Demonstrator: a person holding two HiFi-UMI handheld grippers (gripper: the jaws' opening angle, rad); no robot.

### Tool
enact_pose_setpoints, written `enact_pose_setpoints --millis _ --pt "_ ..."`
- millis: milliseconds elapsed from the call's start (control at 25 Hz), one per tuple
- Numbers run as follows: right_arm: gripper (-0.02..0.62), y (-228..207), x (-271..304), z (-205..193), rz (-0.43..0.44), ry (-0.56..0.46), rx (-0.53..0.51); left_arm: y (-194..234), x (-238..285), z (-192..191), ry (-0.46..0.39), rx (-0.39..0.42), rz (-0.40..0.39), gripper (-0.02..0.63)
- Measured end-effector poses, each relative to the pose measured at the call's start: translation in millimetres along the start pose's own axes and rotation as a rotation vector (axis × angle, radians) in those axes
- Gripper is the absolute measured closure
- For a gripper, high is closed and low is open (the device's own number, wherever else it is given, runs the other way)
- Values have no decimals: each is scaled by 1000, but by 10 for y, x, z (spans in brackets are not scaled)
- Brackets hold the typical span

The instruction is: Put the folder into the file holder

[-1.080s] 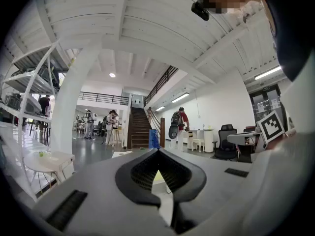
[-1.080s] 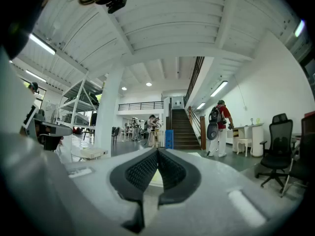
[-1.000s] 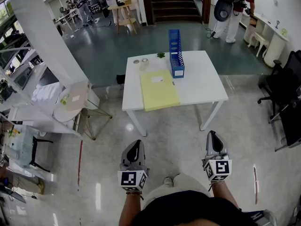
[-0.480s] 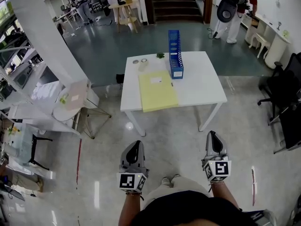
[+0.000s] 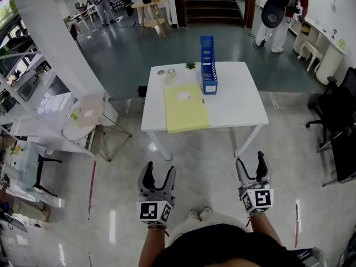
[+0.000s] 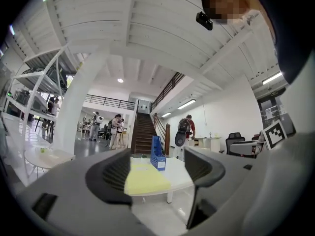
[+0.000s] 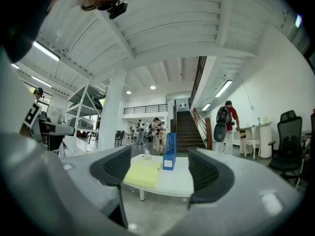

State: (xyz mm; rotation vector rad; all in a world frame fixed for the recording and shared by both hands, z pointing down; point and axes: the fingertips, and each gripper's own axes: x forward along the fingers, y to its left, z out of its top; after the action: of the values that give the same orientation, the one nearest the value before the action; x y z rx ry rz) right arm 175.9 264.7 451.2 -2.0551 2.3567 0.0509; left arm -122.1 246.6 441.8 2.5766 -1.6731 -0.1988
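Note:
A pale yellow folder (image 5: 186, 107) lies flat on the white table (image 5: 239, 102), its near edge hanging slightly over the table's front. A blue file holder (image 5: 208, 64) stands upright just right of the folder's far end. Both grippers hang well short of the table, above the floor. My left gripper (image 5: 157, 173) and my right gripper (image 5: 250, 164) are both opening, with nothing between their fingers. The folder (image 6: 145, 177) and file holder (image 6: 157, 155) show far off between the left jaws. Between the right jaws the folder (image 7: 143, 173) and file holder (image 7: 170, 154) also show at a distance.
Small rolls of tape (image 5: 166, 72) and a little green plant (image 5: 191, 65) sit at the table's far left. A round white table (image 5: 83, 118) and shelving stand to the left, black office chairs (image 5: 336, 115) to the right. A person with a backpack (image 5: 281, 10) stands at the far right.
Both grippers, shut a second ago, now stand with their jaws apart. The table sits slightly nearer in the head view.

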Motion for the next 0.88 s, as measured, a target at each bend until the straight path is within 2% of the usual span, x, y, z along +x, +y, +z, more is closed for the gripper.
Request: enact_pose_setpoints --millis 80,120,160,360,640,880 --pt "130 -57 64 20 -6 -11 18 14 75 -22 14 -2 9 130" --pt "88 -73 104 15 -3 -9 20 20 108 -42 22 4 14 70" --pt "49 -78 147 3 6 -4 16 21 138 -61 29 12 18 53" --pt "31 -105 299 -24 67 11 8 -28 273 -98 35 9 39 46" --pt "32 -207 357 48 99 -62 -30 -152 385 -244 54 24 45 46" --pt "32 -215 418 34 115 -46 -44 -139 408 -373 100 13 58 46"
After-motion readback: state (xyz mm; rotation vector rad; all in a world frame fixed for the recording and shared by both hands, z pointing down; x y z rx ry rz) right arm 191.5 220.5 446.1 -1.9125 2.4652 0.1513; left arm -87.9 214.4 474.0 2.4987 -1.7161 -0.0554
